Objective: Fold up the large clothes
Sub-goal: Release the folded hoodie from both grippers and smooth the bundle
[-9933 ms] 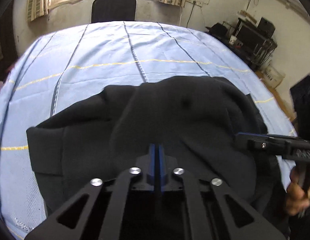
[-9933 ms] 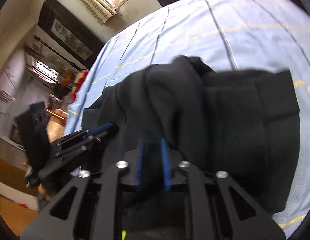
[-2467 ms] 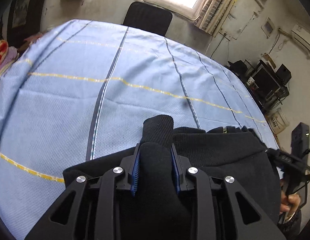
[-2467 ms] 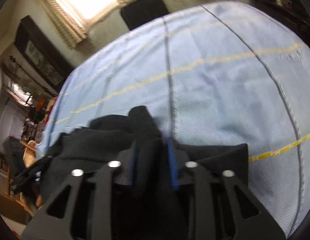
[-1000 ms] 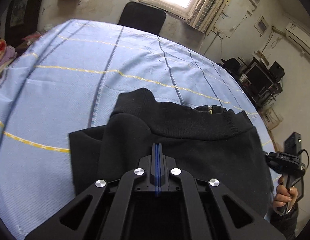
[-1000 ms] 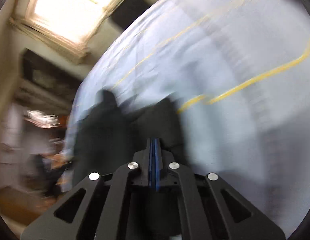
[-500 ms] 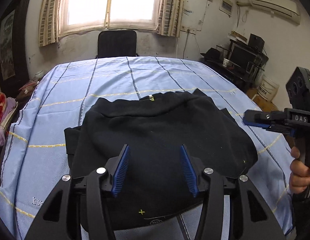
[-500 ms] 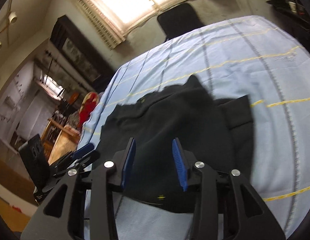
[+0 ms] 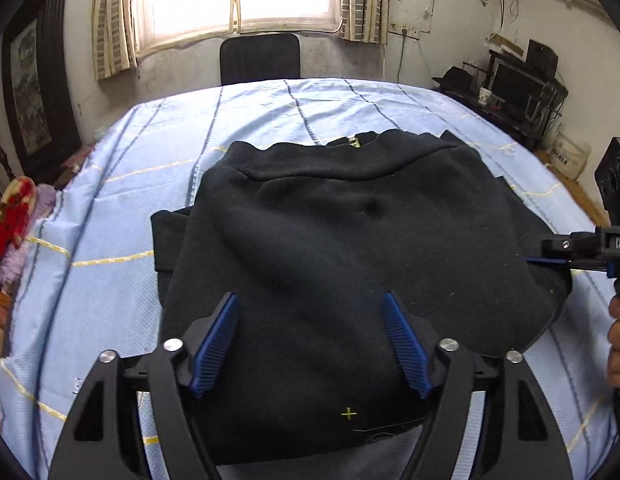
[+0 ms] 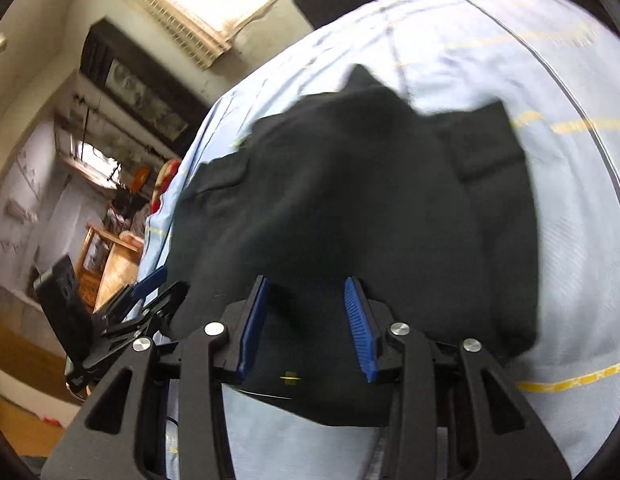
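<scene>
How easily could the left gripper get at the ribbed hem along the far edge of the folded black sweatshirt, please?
Probably easily: the left gripper is opening, nothing between its pads, and nothing lies on the black sweatshirt between it and the ribbed hem.

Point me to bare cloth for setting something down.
Free: the light-blue striped tablecloth between the folded black sweatshirt and the black chair, and the strip left of it. Crowded: the near edge, with left gripper and right gripper.

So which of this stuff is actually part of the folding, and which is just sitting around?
Part of the job:
- black sweatshirt
- left gripper, opening, nothing held
- right gripper, closing, nothing held

Just lying about:
- black chair
- white cup
- red patterned cloth
</scene>
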A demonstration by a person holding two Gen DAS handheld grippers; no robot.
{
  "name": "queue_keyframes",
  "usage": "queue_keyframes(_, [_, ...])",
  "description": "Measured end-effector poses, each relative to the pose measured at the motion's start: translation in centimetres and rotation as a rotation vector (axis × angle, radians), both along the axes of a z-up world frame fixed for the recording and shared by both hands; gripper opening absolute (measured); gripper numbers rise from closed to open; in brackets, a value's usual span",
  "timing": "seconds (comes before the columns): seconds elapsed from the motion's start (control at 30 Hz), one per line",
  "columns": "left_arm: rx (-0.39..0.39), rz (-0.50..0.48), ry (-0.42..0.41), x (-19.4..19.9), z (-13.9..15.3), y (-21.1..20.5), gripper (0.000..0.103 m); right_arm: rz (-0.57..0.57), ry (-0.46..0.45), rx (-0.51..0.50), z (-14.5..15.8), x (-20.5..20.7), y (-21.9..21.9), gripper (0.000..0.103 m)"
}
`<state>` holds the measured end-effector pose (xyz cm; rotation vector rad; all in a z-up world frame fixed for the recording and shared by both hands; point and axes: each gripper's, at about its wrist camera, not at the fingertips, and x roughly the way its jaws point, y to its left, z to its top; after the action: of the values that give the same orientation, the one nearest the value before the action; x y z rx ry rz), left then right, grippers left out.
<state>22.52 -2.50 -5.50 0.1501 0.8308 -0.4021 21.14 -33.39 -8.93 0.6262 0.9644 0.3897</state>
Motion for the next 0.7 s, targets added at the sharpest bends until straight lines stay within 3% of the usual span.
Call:
queue_keyframes(0.1, [0.045,0.01,-0.032,-0.1,-0.2,-0.3,0.083,-0.026,0.02,0.057,-0.8,-0.3,-1.7,0.019])
queue_keyframes(0.37, [0.136,0.027,-0.131,-1.2,0.3,-1.1,0.084,-0.159,-0.002,0.076,-0.4,-1.6,-5.2,0.021])
queue_keyframes(0.57, [0.126,0.053,-0.165,-1.4,1.7,-1.0,0.084,-0.236,-0.065,0.006,2.0,-2.7,-5.5,0.059])
queue_keyframes(0.7, [0.118,0.045,-0.176,-1.3,2.9,-1.3,0.084,-0.236,-0.098,-0.034,3.9,-2.9,-4.6,0.06])
